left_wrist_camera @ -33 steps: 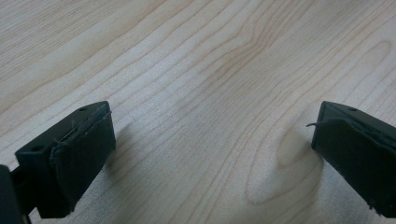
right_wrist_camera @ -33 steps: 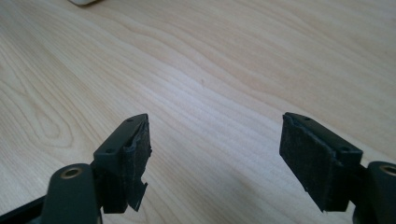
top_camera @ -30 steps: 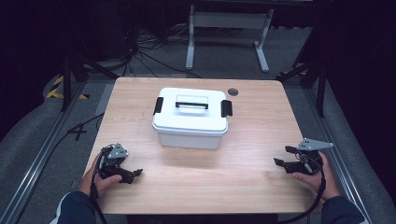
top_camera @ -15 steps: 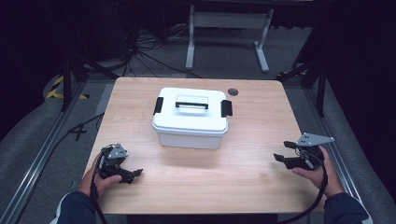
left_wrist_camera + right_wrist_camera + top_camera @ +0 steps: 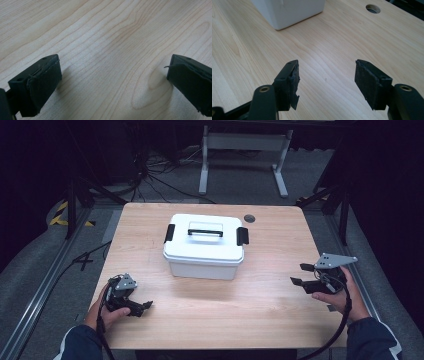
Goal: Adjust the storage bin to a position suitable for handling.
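Note:
A white lidded box [image 5: 205,245] with a black handle and two black side latches stands shut on the middle of the wooden table [image 5: 210,315]; its lower corner [image 5: 287,12] shows in the right gripper view. My left gripper [image 5: 139,306] rests low at the table's front left, open, with bare wood between its pads [image 5: 42,85]. My right gripper [image 5: 301,274] hangs above the table's right side, pointing left toward the box and well short of it. Its jaws have just been closing a little but still stand open with nothing between them [image 5: 327,82].
A round cable hole [image 5: 249,218] sits in the table behind the box's right end. A white metal stand [image 5: 243,150] and cables lie on the dark floor beyond the far edge. Rails run along both sides of the table.
My right gripper has risen off the table and moved slightly, its jaws a little narrower. The left gripper and the box have stayed put.

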